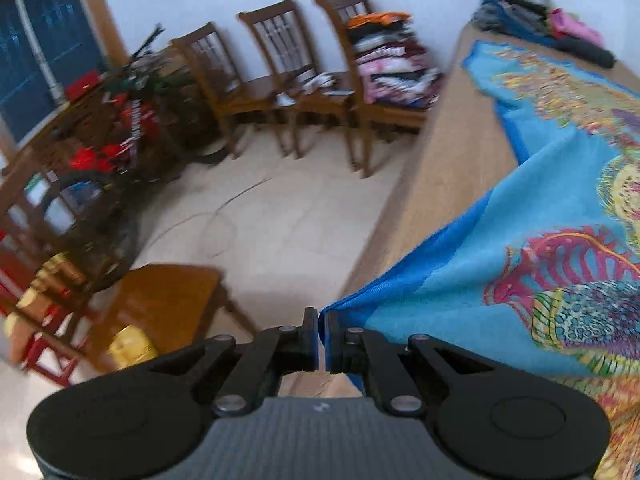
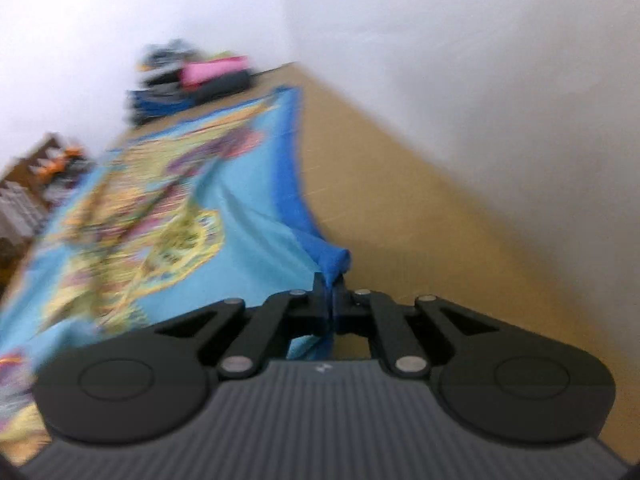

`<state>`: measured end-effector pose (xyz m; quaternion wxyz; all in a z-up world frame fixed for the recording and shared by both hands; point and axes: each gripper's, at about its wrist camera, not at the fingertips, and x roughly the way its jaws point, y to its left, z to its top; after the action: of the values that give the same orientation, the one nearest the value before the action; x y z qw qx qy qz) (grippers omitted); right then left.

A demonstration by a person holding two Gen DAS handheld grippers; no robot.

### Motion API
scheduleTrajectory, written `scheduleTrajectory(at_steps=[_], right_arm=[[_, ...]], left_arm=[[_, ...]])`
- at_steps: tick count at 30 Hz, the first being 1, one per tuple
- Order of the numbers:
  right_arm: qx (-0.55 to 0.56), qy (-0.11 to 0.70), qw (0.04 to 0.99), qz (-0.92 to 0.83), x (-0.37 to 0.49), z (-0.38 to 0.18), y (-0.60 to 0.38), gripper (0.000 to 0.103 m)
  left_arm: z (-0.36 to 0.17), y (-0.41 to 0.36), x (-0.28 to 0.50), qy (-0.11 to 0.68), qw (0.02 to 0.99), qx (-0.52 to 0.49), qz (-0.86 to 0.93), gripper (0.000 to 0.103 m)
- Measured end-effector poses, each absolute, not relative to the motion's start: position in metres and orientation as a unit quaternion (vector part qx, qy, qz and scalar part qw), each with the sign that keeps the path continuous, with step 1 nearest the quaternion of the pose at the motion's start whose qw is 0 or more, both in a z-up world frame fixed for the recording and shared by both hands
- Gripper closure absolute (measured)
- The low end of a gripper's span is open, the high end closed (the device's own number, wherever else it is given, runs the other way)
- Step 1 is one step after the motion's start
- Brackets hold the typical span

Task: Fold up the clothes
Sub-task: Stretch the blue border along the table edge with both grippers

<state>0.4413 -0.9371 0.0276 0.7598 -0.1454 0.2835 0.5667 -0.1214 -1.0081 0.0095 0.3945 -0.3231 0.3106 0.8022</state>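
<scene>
Surface: long, tan, carrying everything.
Cloth: blue printed sheet spread along the surface, near corners raised off it.
Clothes pile: at the surface's far end, beyond the cloth.
Left tongs: clamped on the cloth's near-left corner.
Right tongs: clamped on its bunched near-right corner.
Risk: thin corner bites may slip under tension; uneven pulling would skew the fold.

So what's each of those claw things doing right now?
Left gripper: closed on a corner of the blue patterned cloth.
Right gripper: closed on another corner of it.
</scene>
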Motion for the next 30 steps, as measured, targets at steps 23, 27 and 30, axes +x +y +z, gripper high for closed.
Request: scheduleTrajectory(at_steps=[23,27,30], right_arm=[[-0.528,0.040,0.753,0.391,0.447,-0.040,-0.905,0.097],[-0.554,0.045,0.742,0.374,0.445,-0.037,-0.907,0.096],[-0.592,0.085,0.701,0.388,0.450,-0.046,-0.911,0.094]], left_arm=[[0.010,-1.064,-0.147,0.400,0.265,-0.336,0.810,0.098],[0.004,-1.059,-0.136,0.430,0.255,-0.318,0.806,0.096],[-0.002,-1.056,-0.136,0.431,0.255,-0.332,0.800,0.095]])
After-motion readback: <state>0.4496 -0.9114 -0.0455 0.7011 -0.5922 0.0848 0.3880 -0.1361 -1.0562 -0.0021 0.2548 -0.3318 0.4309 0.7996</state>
